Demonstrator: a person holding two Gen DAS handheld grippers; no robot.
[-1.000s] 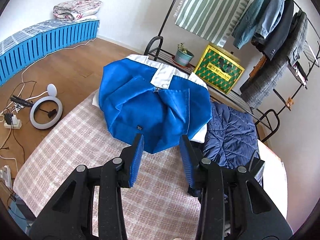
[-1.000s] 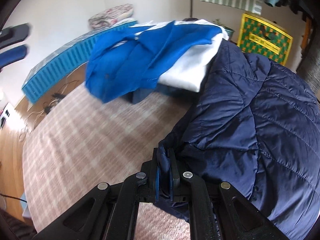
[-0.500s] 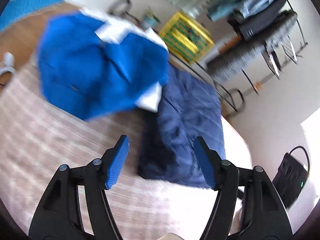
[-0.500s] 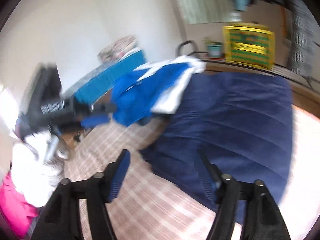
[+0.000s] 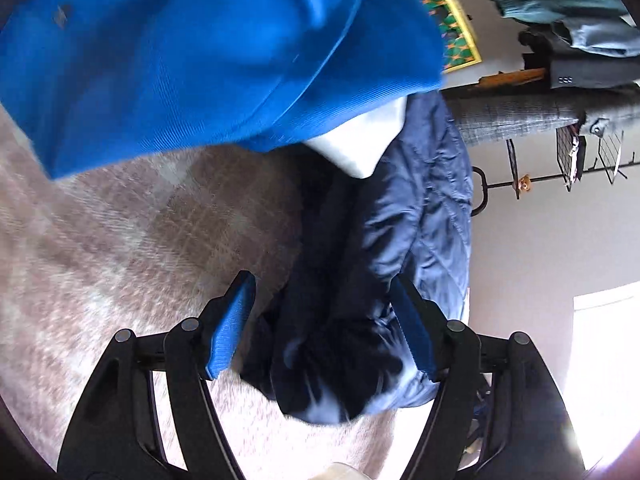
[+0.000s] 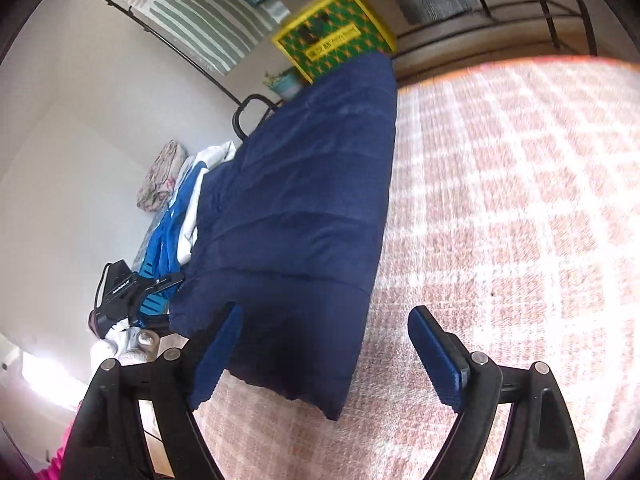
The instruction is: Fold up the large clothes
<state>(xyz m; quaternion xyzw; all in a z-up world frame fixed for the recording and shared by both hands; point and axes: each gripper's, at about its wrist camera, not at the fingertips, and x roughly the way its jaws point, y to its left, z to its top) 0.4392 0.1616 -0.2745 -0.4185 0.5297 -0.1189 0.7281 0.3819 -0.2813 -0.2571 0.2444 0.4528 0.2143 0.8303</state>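
Observation:
A navy quilted jacket [image 5: 420, 208] lies lengthwise on the pink plaid bed cover [image 5: 120, 260]. Its bunched dark end sits between the fingers of my left gripper [image 5: 320, 340], whose jaws are opening; the pads do not visibly press on it. A bright blue and white jacket [image 5: 200, 60] overlaps the navy one's far end. In the right wrist view the navy jacket [image 6: 304, 208] lies flat, its near corner between the opening jaws of my right gripper [image 6: 328, 356], close to the left finger. The left gripper [image 6: 156, 296] shows at the jacket's left edge.
A clothes rack with hanging garments [image 5: 580, 60] stands past the bed. A yellow and green crate [image 6: 336, 36] and a small potted plant [image 6: 282, 82] sit on its low shelf. A folded floral blanket [image 6: 160, 176] lies far left. Bare plaid cover [image 6: 520, 240] spreads to the right.
My right gripper let go of the navy jacket's edge, opened wide and swung sideways. My left gripper dropped from above the blue jacket toward the navy jacket's bunched end and widened.

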